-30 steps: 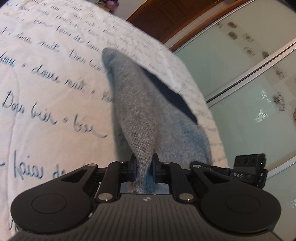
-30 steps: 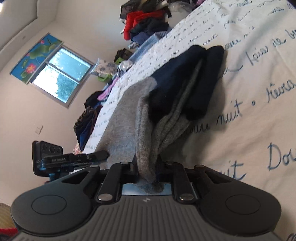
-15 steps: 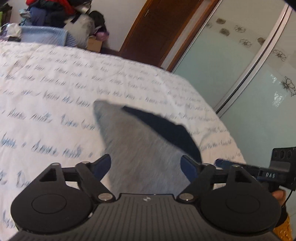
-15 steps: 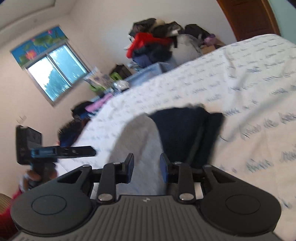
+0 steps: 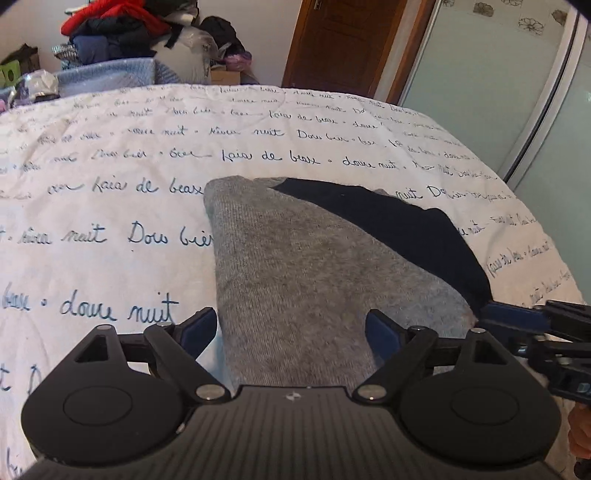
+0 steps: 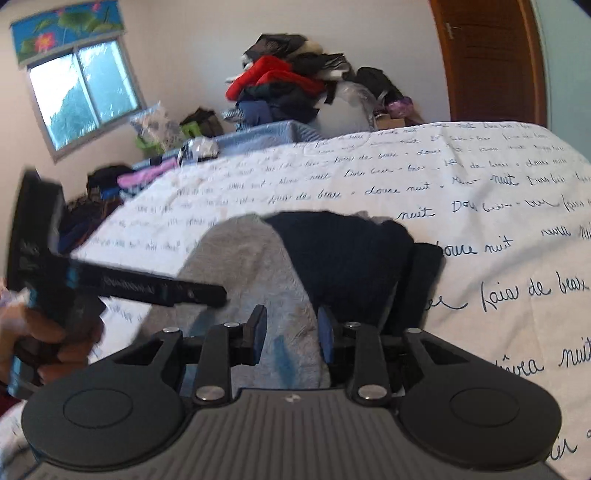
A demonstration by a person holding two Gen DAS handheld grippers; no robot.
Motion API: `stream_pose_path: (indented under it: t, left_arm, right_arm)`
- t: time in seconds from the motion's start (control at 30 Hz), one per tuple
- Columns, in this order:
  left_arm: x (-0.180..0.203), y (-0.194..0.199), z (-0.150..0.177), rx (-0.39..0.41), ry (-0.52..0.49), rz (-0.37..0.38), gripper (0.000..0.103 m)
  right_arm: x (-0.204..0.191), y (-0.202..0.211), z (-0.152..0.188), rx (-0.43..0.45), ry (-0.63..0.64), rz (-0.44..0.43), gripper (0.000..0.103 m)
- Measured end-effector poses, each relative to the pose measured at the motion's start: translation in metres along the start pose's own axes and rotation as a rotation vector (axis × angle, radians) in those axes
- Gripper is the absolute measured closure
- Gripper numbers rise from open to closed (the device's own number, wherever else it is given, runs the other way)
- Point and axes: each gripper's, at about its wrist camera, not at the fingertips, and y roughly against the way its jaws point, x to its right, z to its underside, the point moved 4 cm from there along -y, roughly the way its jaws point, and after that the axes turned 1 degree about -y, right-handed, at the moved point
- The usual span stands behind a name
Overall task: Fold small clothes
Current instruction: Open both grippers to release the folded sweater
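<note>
L wrist view: left gripper (image 5: pixel 291 328) spread wide, nothing between fingers (image 5: pixel 197 326), hovering above near end of grey sock (image 5: pixel 295 280). Sock flat on white bedspread (image 5: pixel 110 206) w/ blue script, near bed's right edge, lying lengthwise toward far end. Navy part (image 5: pixel 399 225) along sock's right side. Tip of right gripper (image 5: pixel 517 319) at frame right, just beside sock's near right corner. Clothes pile (image 5: pixel 122 33) beyond far edge; wooden door (image 5: pixel 343 44) behind.

R wrist view: right gripper (image 6: pixel 291 330) parted partway, holding nothing, grey sock (image 6: pixel 243 266) below gap. Navy part (image 6: pixel 347 254) bunched to right of grey. Left gripper (image 6: pixel 159 290) reaching in from left over sock's near end, blurred. Window (image 6: pixel 81 92) on far wall.
</note>
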Motion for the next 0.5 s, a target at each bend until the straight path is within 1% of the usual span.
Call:
stream_pose_path:
  t: [0.07,0.1,0.17,0.23,0.3,0.33,0.37,0.43,0.5]
  left_arm:
    - [0.006,0.009,0.004,0.014,-0.014,-0.031,0.015]
    - [0.009,0.012,0.006,0.017,-0.022,-0.041,0.015]
    - [0.013,0.018,0.011,0.022,-0.032,-0.059,0.014]
    - [0.018,0.023,0.017,0.024,-0.04,-0.076,0.013]
    - [0.024,0.025,0.024,0.023,-0.046,-0.1,0.013]
    - [0.027,0.028,0.028,0.027,-0.048,-0.105,0.013]
    - [0.029,0.031,0.031,0.029,-0.051,-0.106,0.013]
    - [0.035,0.036,0.038,0.028,-0.052,-0.112,0.013]
    - [0.038,0.042,0.045,0.035,-0.041,-0.114,0.013]
  right_arm:
    - [0.008,-0.01,0.004,-0.029,-0.008,0.066,0.074]
    - [0.01,-0.012,0.006,-0.027,-0.021,0.09,0.074]
    - [0.007,-0.009,0.007,-0.008,-0.043,0.096,0.073]
    - [-0.001,-0.001,0.01,0.016,-0.039,0.085,0.07]
    - [-0.006,0.003,0.015,0.038,-0.037,0.091,0.053]
    - [-0.008,0.004,0.017,0.051,-0.029,0.099,0.037]
    - [-0.011,0.006,0.021,0.061,-0.016,0.106,0.031]
    - [-0.015,0.006,0.026,0.05,0.002,0.121,0.031]
    - [-0.017,0.007,0.03,0.037,-0.012,0.135,0.031]
